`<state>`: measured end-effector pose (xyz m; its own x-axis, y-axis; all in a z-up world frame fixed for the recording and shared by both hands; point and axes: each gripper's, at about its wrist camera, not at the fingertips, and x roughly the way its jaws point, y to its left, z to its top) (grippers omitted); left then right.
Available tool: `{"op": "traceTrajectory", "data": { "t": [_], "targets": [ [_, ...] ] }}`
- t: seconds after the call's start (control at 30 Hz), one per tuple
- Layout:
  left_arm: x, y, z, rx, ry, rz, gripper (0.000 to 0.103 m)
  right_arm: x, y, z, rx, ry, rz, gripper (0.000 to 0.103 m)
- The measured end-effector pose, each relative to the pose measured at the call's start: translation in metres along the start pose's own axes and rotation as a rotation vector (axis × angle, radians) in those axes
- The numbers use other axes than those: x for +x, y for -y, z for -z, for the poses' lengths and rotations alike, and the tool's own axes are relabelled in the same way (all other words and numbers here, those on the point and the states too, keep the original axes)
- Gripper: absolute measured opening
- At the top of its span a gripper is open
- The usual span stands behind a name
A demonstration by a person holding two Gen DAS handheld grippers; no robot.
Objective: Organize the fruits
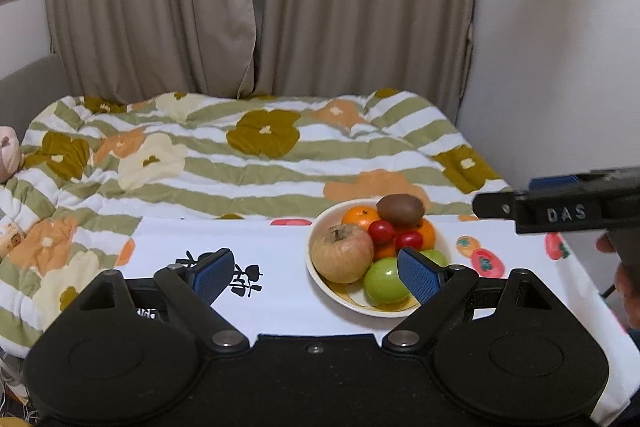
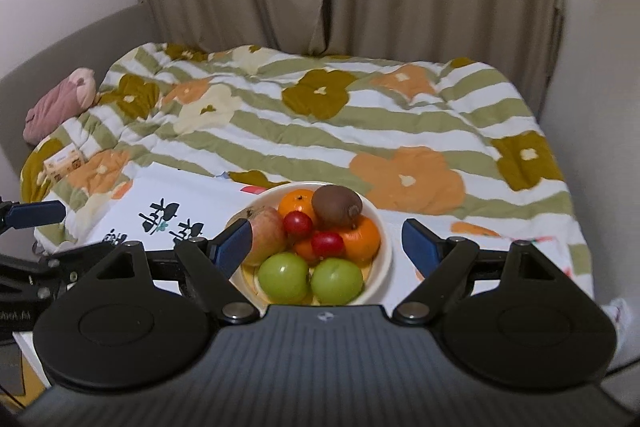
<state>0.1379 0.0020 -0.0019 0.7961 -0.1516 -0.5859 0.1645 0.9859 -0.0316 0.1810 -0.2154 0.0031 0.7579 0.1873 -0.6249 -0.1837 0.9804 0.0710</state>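
The left gripper (image 1: 316, 273) hangs with fingers spread wide and empty, over the printed cloth (image 1: 280, 303) left of the bowl (image 2: 384, 251). In the bowl the fruits are heaped: apple (image 2: 266, 235), two green plums (image 2: 284, 277), oranges, cherry tomatoes and a kiwi (image 2: 336, 205) on top. The right gripper (image 2: 326, 245), also wide and empty, straddles the bowl; a careless grab could probably roll the kiwi off onto the quilt (image 2: 360, 131).

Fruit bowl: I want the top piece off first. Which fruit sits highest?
The brown kiwi, perched atop the oranges at the pile's back; it's the only brown, fuzzy fruit.
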Motion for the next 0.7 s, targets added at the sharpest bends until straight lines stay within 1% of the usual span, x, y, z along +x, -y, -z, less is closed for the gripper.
{"op": "traceTrajectory", "data": {
  "t": [0.03, 0.13, 0.33, 0.47, 0.6, 0.7],
  "targets": [
    [-0.006, -0.001, 0.001, 0.001, 0.008, 0.003, 0.092, -0.013, -0.003, 0.004, 0.007, 0.012, 0.013, 0.103],
    [-0.024, -0.002, 0.003, 0.004, 0.023, 0.015, 0.092, -0.044, -0.010, 0.013, 0.013, 0.040, 0.051, 0.103],
    [-0.053, 0.000, 0.011, 0.021, 0.038, 0.020, 0.092, -0.093, -0.022, 0.036, 0.035, 0.048, 0.123, 0.103],
    [-0.069, 0.003, 0.018, 0.035, 0.039, 0.009, 0.102, -0.112, -0.030, 0.054, 0.053, 0.034, 0.164, 0.103],
    [-0.084, 0.006, 0.027, 0.063, 0.048, -0.016, 0.103, -0.123, -0.035, 0.071, 0.066, 0.014, 0.191, 0.103],
    [-0.089, 0.005, 0.034, 0.066, 0.037, -0.023, 0.103, -0.131, -0.038, 0.082, 0.087, 0.006, 0.195, 0.103]
  ]
}}
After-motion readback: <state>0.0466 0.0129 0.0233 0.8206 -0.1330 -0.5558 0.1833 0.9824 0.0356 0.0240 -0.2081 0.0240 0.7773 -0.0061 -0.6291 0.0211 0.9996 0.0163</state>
